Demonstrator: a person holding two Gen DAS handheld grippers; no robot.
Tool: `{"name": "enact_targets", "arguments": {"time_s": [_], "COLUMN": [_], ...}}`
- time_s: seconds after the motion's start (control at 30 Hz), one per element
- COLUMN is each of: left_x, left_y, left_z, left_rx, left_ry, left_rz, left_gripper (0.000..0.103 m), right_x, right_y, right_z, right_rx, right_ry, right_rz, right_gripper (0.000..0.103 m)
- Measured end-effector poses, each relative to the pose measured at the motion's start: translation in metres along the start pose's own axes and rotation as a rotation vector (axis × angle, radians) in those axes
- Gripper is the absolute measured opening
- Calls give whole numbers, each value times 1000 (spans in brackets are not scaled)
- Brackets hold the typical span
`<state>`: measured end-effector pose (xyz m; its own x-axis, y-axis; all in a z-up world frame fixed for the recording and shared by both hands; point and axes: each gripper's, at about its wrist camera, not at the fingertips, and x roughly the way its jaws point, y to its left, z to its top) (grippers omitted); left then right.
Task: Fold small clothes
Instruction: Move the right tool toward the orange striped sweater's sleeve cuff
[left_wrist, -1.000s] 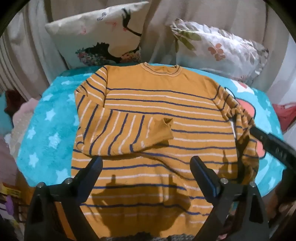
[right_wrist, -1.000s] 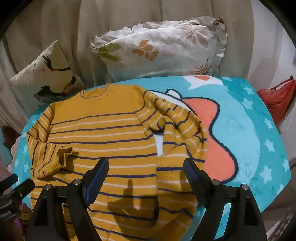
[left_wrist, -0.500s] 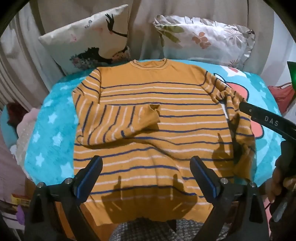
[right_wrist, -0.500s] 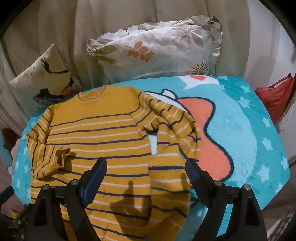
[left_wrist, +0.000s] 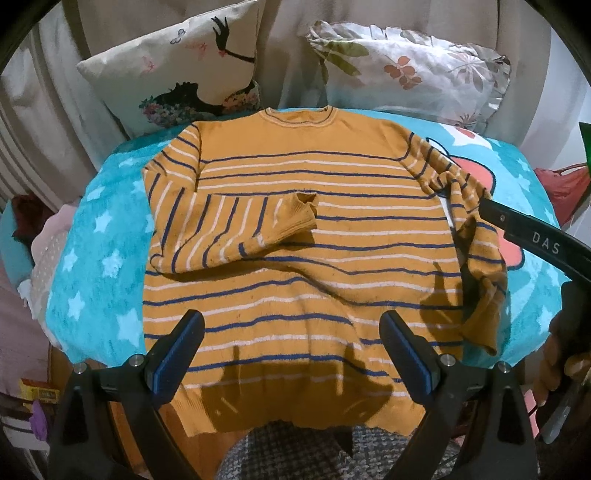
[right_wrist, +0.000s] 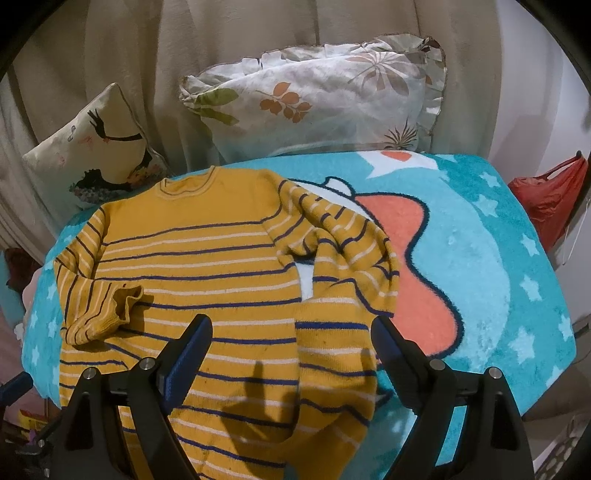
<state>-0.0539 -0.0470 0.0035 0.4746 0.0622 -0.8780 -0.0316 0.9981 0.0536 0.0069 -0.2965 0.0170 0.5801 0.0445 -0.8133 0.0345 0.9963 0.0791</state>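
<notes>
An orange sweater with blue and white stripes lies flat on a turquoise star blanket. It also shows in the right wrist view. Its left sleeve is folded across the chest. Its right sleeve lies bunched along the right side. My left gripper is open and empty, hovering above the hem. My right gripper is open and empty above the lower right part of the sweater. One finger of the right gripper shows at the right edge of the left wrist view.
Two pillows lean on the beige sofa back: a bird-print one and a leaf-print one. A red bag hangs at the far right. The blanket has a coral cartoon patch. Clutter lies off the left edge.
The left gripper has pulled back and up, so more of the hem and pillows shows. The right gripper has drifted slightly. Both stay open; the sweater has not moved.
</notes>
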Motion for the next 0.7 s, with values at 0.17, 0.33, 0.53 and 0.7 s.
{"name": "enact_targets", "arguments": {"time_s": [0.17, 0.33, 0.53, 0.7], "left_x": [-2, -4, -4, -2], "left_y": [1, -1, -4, -6], "left_z": [0, -2, -6, -8], "left_rx": [4, 8, 10, 12], "left_ry": [-6, -7, 2, 22], "left_rz": [0, 4, 12, 8], "left_gripper": [95, 95, 95, 95], "right_x": [-1, -3, -6, -6], "right_y": [-1, -1, -2, -2], "right_z": [-3, -5, -8, -8], "right_rx": [0, -1, -4, -3], "right_ry": [0, 0, 1, 1], "right_rz": [-3, -3, -3, -4], "right_gripper": [91, 91, 91, 91]}}
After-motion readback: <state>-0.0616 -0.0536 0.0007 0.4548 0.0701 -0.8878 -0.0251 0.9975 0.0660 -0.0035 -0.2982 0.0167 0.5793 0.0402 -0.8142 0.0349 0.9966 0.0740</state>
